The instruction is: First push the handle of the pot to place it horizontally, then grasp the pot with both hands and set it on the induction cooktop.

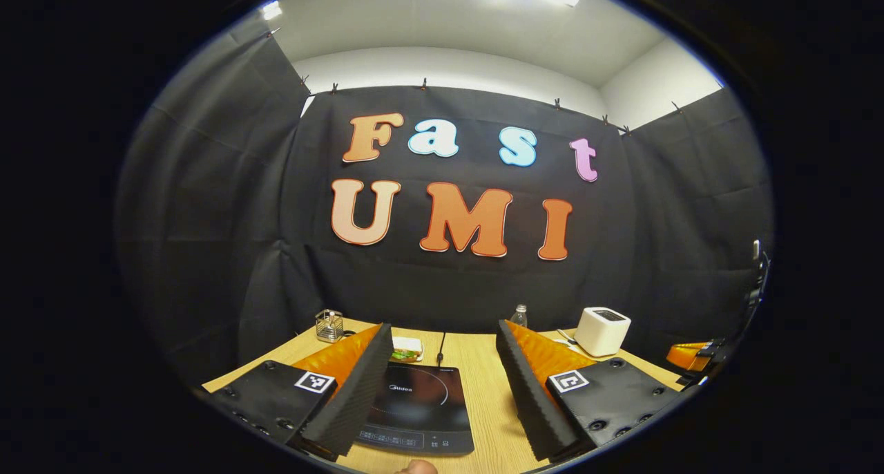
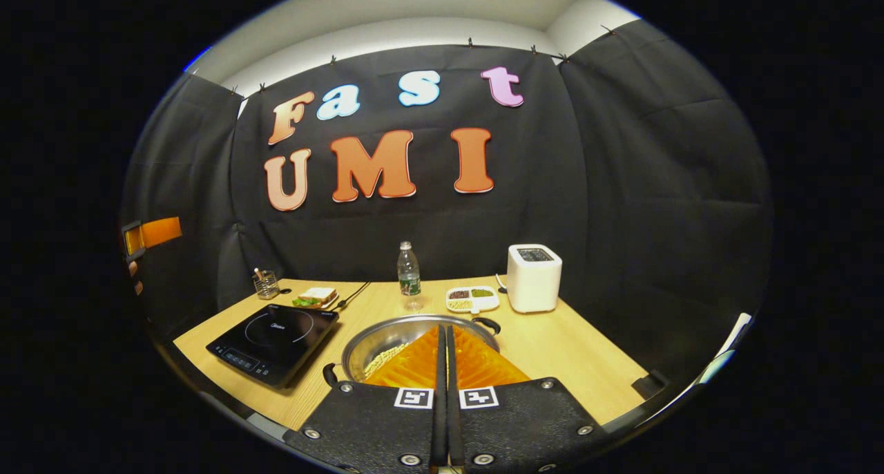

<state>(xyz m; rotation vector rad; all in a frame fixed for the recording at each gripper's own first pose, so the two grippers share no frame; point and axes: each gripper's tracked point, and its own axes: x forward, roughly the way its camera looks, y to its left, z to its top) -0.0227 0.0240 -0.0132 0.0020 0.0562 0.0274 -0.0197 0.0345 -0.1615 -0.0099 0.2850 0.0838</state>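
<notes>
Jaws wide on the left gripper (image 1: pixel 442 384), pressed together and empty on the right gripper (image 2: pixel 445 363)
Left gripper view: fingers straddle the induction cooktop (image 1: pixel 414 405) on the wooden table (image 1: pixel 483 363), bare wood to its right. Right gripper view: steel pot (image 2: pixel 387 339) sits just behind the fingertips, right of the cooktop; nudge its far handle (image 2: pixel 487 322) sideways, minding the bottle (image 2: pixel 409 270) and snack tray (image 2: pixel 472 298) beyond

A light wooden desk (image 2: pixel 552 349) is seen carrying a black induction cooktop (image 2: pixel 273 341) at its left. Beside it a steel pot (image 2: pixel 387 339) is set. Farther back, a wire holder (image 2: pixel 266 285), a sandwich plate (image 2: pixel 315 298), a water bottle (image 2: pixel 409 269), a divided dish (image 2: pixel 472 298) and a white toaster (image 2: pixel 533 277) are placed.
</notes>
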